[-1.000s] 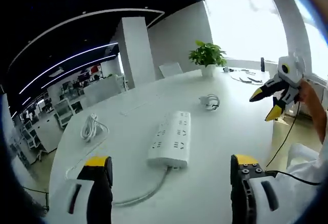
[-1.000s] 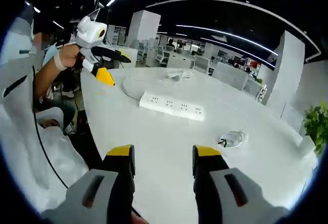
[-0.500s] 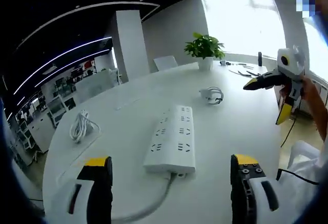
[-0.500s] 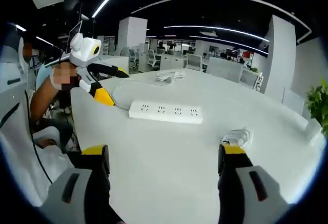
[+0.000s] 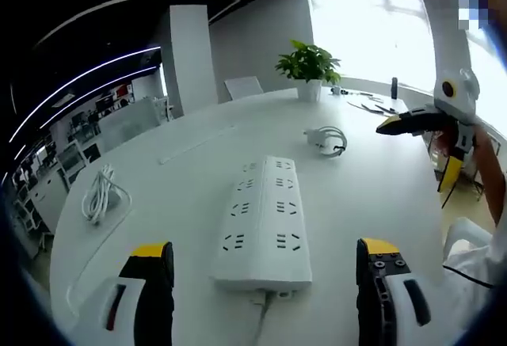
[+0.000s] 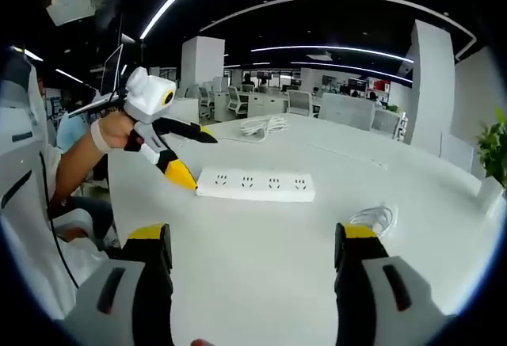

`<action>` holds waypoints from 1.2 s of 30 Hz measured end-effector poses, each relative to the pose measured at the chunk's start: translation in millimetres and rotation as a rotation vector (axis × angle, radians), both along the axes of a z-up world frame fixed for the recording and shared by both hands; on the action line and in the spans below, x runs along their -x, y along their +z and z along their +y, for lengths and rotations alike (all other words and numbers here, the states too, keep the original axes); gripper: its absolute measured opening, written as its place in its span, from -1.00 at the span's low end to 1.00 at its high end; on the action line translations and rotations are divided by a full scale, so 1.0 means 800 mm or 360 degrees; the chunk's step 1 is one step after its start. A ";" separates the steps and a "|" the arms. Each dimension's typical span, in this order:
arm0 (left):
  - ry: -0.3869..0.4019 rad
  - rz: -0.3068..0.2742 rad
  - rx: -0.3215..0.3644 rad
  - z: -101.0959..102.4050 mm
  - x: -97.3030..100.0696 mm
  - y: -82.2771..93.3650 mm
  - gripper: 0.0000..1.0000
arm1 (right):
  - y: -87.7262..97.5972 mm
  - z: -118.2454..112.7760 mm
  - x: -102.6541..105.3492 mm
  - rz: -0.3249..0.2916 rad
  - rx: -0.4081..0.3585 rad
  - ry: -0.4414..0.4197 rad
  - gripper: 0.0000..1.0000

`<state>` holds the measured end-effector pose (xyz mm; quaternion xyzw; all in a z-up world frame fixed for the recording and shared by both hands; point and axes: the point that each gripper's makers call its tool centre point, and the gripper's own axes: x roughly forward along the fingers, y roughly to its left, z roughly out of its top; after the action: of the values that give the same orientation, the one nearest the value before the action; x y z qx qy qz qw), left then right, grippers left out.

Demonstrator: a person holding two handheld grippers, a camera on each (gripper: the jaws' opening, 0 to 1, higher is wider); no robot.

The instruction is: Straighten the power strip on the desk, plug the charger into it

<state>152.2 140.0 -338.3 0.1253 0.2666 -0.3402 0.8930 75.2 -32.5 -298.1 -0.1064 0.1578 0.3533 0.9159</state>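
Power strip [image 5: 264,223] lies skewed on the white tabletop [image 5: 372,195], framed at 12 o'clock between the left hand-held gripper [image 5: 265,271]'s wide-open, empty jaws for straightening.

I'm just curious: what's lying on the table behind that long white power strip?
Behind the long white power strip lies a white charger with its coiled cable, then a green potted plant farther back. The round white table hides whatever is beneath it.

black tongs [image 5: 265,298], yellow tips; white sleeve [image 6: 32,227]
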 end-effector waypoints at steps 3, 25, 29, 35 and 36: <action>-0.0119 0.0036 -0.0070 -0.008 -0.004 -0.009 0.92 | -0.001 -0.001 -0.002 0.0007 -0.0016 -0.0010 0.68; -0.0266 0.0272 -0.0210 -0.029 -0.034 -0.050 0.66 | -0.023 0.000 -0.004 0.0086 -0.0026 -0.0002 0.63; -0.0305 0.0278 -0.0207 -0.035 -0.029 -0.051 0.57 | -0.028 -0.001 -0.005 0.0095 -0.0002 0.0001 0.61; -0.0308 0.0321 -0.0183 -0.038 -0.027 -0.055 0.51 | -0.030 -0.003 -0.005 0.0110 -0.0025 -0.0009 0.61; -0.0308 0.0322 -0.0184 -0.038 -0.026 -0.055 0.51 | -0.030 -0.003 -0.005 0.0111 -0.0023 -0.0008 0.61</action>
<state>173.3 109.4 -382.5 0.1667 0.3610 -0.4196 0.8160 79.3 -35.1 -322.1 -0.0869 0.1874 0.3556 0.9115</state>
